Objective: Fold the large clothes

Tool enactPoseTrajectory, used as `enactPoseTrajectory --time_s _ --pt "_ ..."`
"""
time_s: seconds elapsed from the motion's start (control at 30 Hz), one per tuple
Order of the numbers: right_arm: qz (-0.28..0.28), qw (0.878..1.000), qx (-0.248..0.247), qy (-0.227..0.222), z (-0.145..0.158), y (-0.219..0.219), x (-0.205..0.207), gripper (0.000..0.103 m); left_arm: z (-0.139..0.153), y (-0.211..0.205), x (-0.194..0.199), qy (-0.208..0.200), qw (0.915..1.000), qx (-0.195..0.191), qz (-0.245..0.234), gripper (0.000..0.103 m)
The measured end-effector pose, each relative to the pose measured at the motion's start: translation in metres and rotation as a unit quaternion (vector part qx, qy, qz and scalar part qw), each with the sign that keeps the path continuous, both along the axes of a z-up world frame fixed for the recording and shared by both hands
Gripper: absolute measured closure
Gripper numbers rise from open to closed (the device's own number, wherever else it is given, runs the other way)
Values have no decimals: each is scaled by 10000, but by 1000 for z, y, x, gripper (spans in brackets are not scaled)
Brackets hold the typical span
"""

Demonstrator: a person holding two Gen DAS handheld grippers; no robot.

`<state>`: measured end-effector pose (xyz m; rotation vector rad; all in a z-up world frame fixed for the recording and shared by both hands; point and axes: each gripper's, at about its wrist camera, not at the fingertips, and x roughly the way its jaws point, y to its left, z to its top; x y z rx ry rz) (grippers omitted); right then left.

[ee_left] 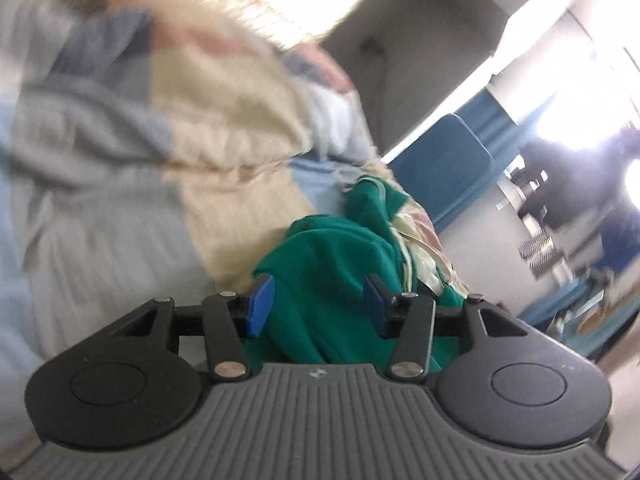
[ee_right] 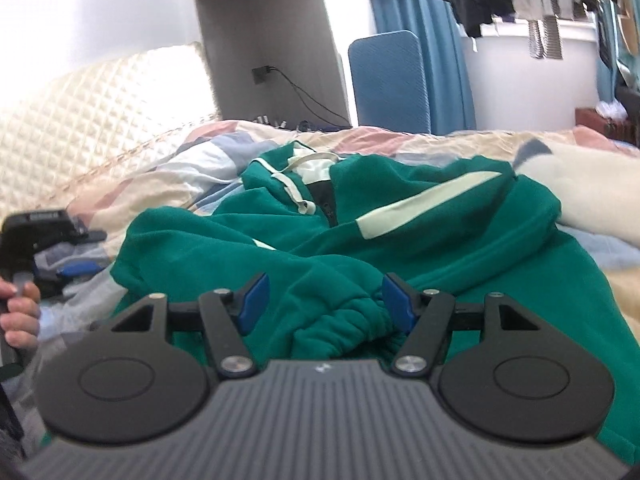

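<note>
The green sweatshirt looked soft and floppy (best pinched at its cuff), both grippers gaping.

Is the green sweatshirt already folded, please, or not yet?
Not folded: the green sweatshirt lies crumpled on the patchwork quilt, bunched in loose heaps.

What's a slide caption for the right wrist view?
Open right gripper poised over a crumpled green sweatshirt on a patchwork quilt.
</note>
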<state>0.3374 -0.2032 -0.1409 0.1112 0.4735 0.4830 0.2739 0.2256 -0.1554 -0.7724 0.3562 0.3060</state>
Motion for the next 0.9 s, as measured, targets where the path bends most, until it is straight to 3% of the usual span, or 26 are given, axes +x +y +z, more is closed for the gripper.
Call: enactPoseTrajectory --time_s 0.13,0.2,0.43,0.53,0.77,0.9 --pt "64 9997 -162 -189 -2 8 2 44 10 -24 9 11 9967 692 -416 48" --pt "38 9991 -289 -308 -4 15 3 53 8 -35 17 55 9935 912 -674 48" --pt "190 9977 -640 -88 -26 34 23 59 -14 -67 58 392 9840 1161 -1296 48" --pt "181 9970 -739 104 -36 41 32 59 -26 -77 74 512 9807 1394 -1271 48" --pt "249 9952 -790 531 -61 46 54 59 -57 -77 104 1041 9735 1461 -1420 48" --pt "247 9950 -772 589 -63 47 56 59 -58 -86 106 1078 9717 1688 -1256 48"
